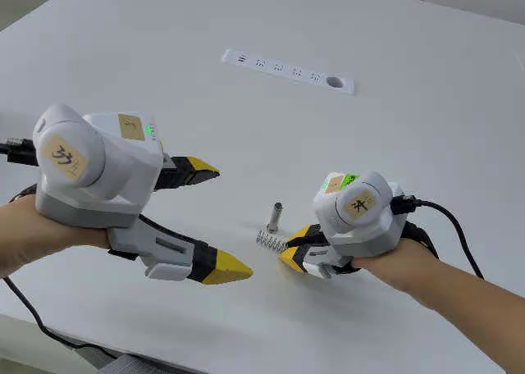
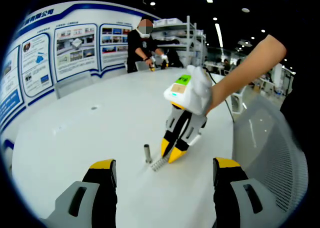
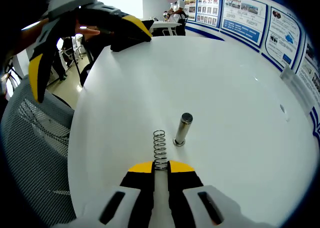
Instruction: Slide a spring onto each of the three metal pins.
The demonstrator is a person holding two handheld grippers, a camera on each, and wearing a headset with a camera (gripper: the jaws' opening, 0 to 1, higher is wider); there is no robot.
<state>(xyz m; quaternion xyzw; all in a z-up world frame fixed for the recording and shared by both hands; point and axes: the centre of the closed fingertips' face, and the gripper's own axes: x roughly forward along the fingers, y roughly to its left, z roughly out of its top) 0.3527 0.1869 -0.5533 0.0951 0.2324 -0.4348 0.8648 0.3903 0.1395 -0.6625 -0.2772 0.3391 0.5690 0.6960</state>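
Silver and thinly coiled, the spring [image 3: 159, 148] lies on the white table [image 1: 394, 128], one end pinched between the right gripper [image 3: 160, 167] tips. A short metal pin [image 3: 182, 129] stands upright just beside it. The left gripper [image 1: 230, 221] is spread wide, holding nothing.

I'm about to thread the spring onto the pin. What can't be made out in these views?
- Held end of the spring: in the right gripper view it is hidden between the shut jaws of the right tool, so how much is gripped is unclear.
- Foot of the pin: too small in every view to tell whether it is fixed or standing loose.
- Markings on the power strip: too small in the head view.
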